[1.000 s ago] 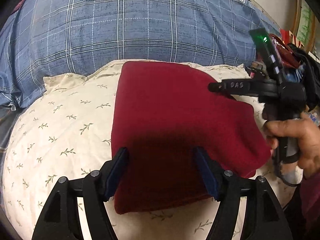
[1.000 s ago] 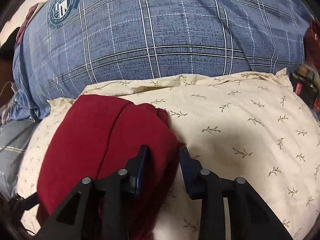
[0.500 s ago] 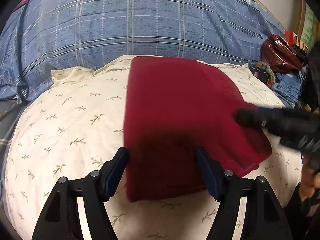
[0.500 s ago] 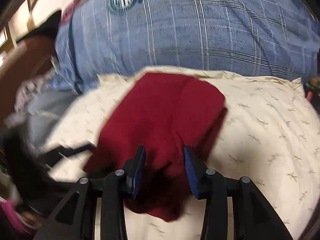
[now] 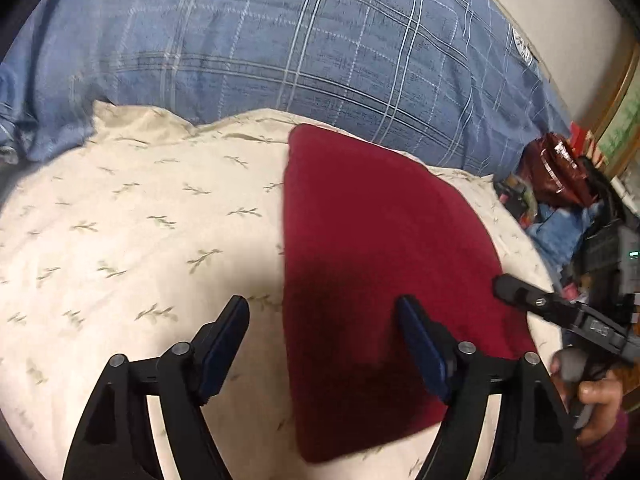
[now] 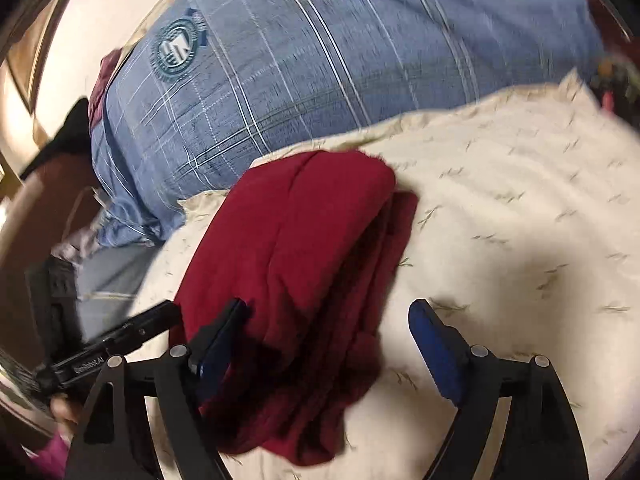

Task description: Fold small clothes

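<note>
One folded red garment (image 5: 384, 264), two grippers, two pillows.
The left gripper (image 5: 324, 356) and right gripper (image 6: 326, 348) both hang spread wide, holding nothing. A cream leaf-print pillow (image 5: 140, 232) lies against a blue plaid pillow (image 5: 280, 40). The garment, layered into a thick pad, sits along the cream pillow's right half, reaching its far edge.
</note>
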{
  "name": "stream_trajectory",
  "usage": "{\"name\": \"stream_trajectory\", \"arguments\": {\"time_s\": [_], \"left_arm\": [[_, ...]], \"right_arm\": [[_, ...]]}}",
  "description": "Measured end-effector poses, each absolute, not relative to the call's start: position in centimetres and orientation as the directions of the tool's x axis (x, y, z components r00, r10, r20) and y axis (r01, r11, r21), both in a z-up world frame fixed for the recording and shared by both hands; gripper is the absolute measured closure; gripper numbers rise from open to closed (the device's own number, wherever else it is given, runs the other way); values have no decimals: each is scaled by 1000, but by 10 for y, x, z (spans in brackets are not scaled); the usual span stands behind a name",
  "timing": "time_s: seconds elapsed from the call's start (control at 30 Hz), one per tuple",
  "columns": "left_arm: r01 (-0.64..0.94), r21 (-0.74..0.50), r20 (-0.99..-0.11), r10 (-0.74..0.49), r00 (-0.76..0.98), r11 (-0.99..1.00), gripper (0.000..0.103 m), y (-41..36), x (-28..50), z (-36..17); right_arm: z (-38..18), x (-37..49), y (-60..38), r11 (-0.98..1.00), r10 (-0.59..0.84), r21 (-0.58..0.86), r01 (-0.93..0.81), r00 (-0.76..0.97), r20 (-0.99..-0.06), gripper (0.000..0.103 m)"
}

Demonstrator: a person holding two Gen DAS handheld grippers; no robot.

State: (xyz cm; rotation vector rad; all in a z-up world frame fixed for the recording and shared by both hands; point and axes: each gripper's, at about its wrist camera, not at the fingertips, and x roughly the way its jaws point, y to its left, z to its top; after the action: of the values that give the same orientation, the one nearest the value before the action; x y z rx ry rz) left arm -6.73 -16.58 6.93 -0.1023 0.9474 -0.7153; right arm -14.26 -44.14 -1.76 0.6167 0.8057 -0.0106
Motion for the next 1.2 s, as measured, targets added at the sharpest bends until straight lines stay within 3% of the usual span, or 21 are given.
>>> {"name": "stream_trajectory", "arguments": {"time_s": [0.23, 0.3, 0.4, 0.5, 0.7, 0.8, 0.93, 1.1, 1.2], "left_arm": [[501, -475, -699, -656, 284, 723, 17, -183, -34, 44], [499, -497, -694, -671, 263, 710, 17, -189, -28, 38], [534, -468, -695, -666, 270, 704, 28, -204, -27, 38], [558, -435, -696, -657, 290, 706, 45, -200, -34, 51], [570, -392, -681, -644, 349, 723, 49, -157, -71, 91], [536, -386, -692, -620, 370, 751, 48, -132, -87, 92], [469, -323, -776, -514, 367, 822, 44, -112, -94, 61], [461, -280, -756, -490, 435, 842, 42, -109, -103, 66], [461, -226, -747, -456, 484, 858, 43, -112, -112, 72]], "right_arm": [[-39, -114, -441, 817, 284, 553, 163, 721, -632, 18], [-38, -111, -437, 825, 293, 546, 145, 717, -633, 28], [-29, -111, -430, 838, 280, 527, 139, 720, -635, 47], [-12, -117, -421, 848, 287, 519, 106, 731, -619, 54], [13, -129, -381, 819, 410, 574, -20, 721, -559, 55], [5, -129, -358, 806, 457, 589, -47, 682, -571, 52], [-13, -133, -339, 892, 327, 448, 57, 602, -728, 47], [33, -176, -318, 943, 237, 332, 9, 682, -692, 46], [62, -195, -297, 956, 255, 280, -87, 719, -647, 48]]}}
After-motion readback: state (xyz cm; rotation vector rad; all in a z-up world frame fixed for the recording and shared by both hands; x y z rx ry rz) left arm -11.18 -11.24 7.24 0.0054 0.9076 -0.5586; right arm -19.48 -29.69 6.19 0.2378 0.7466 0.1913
